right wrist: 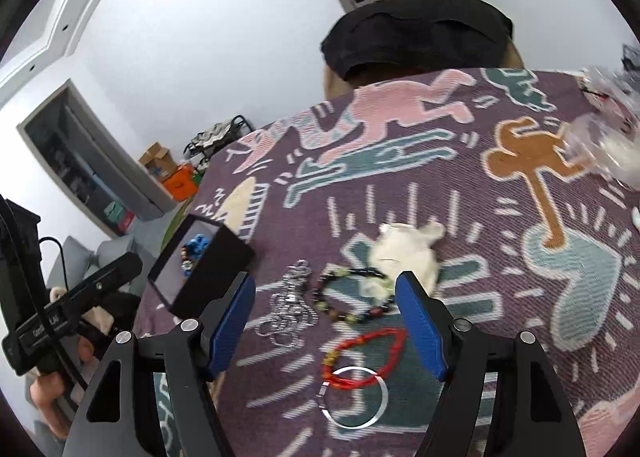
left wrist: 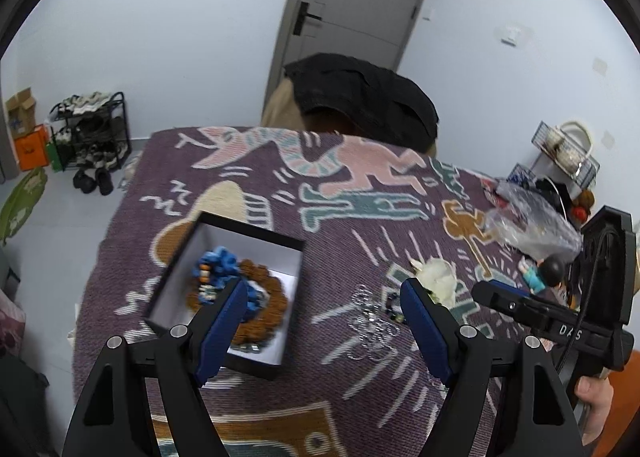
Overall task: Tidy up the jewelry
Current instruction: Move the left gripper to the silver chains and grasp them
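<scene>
A black box [left wrist: 256,235] with a white lining sits on the patterned purple cloth [left wrist: 340,193]. It holds a blue bead bracelet [left wrist: 218,263] and a brown bead bracelet [left wrist: 276,297]. My left gripper [left wrist: 324,299] is open and empty above the cloth, right of the box. In the right wrist view, a silver chain [right wrist: 290,303], a dark bead bracelet [right wrist: 352,297], a red cord bracelet [right wrist: 366,355] and a silver bangle [right wrist: 354,397] lie on the cloth. My right gripper [right wrist: 326,293] is open and empty above them. The box [right wrist: 208,261] is to its left.
A white cloth pouch [right wrist: 404,253] lies beyond the dark bracelet. Clear plastic bags [left wrist: 528,217] and a small doll [left wrist: 544,273] sit at the right of the table. A chair with a black garment [left wrist: 360,97] stands behind the table. A shoe rack [left wrist: 92,129] stands by the wall.
</scene>
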Action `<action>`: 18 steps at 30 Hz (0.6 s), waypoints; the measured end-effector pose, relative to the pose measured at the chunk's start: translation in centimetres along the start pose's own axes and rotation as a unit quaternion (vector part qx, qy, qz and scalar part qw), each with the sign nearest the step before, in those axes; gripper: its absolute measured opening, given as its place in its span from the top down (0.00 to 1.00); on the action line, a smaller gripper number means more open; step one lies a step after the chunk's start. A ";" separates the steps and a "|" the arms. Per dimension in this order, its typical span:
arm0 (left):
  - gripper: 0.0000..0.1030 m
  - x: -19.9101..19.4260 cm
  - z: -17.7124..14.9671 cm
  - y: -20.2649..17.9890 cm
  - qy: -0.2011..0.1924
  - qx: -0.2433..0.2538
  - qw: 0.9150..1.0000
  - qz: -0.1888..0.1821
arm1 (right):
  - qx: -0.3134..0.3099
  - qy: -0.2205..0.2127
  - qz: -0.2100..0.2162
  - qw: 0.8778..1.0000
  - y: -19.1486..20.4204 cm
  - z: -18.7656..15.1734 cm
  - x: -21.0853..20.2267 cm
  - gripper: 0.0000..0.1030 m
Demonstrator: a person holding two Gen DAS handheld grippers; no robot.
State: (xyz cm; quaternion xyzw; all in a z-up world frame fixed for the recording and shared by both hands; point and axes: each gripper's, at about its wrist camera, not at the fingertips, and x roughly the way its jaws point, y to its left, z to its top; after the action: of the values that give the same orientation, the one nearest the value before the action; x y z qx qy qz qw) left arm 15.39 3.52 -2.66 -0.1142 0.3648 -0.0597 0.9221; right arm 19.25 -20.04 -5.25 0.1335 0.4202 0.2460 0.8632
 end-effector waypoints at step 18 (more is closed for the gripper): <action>0.36 8.0 -1.2 -5.5 0.092 0.030 0.995 0.017 | 0.058 -0.015 -0.014 0.998 -5.8 -0.2 -1.0 0.29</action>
State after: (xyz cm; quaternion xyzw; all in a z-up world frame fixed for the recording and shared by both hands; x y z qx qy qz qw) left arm 20.28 -3.58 -7.36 -0.0743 0.4481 -0.0649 0.8886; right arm 20.37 -25.45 -7.24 0.1813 0.4226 0.2068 0.8636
